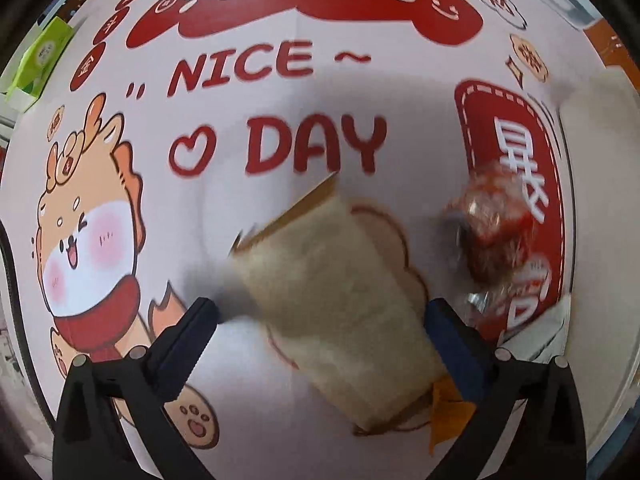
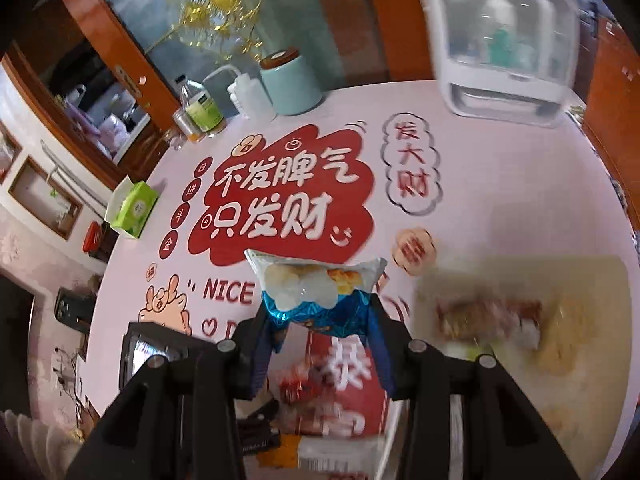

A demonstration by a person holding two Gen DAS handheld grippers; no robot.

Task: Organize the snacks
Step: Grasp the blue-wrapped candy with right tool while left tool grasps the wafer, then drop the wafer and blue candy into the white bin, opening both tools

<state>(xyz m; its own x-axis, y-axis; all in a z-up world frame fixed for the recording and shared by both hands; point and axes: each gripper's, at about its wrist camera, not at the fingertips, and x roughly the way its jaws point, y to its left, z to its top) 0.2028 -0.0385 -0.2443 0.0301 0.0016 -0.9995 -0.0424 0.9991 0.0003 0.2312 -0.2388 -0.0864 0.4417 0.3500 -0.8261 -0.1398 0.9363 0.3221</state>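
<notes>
In the left wrist view a wrapped slice of bread (image 1: 332, 280) lies on the printed tablecloth (image 1: 280, 128). My left gripper (image 1: 320, 312) points down over it, open wide, with one finger on each side of the slice and a gap showing at the left finger (image 1: 192, 328). A red-wrapped snack (image 1: 492, 224) lies just right of the bread. In the right wrist view my right gripper (image 2: 320, 312) is shut on a blue and white snack bag (image 2: 316, 288), held above the table. A beige tray (image 2: 580, 360) with blurred snacks sits to its right.
A green tissue box (image 2: 134, 210) stands at the table's left edge. At the back are a mint canister (image 2: 290, 84), a glass bottle (image 2: 200, 108), a white squeeze bottle (image 2: 248, 96) and a white appliance with a clear lid (image 2: 504, 40). A black device (image 2: 156, 350) shows at lower left.
</notes>
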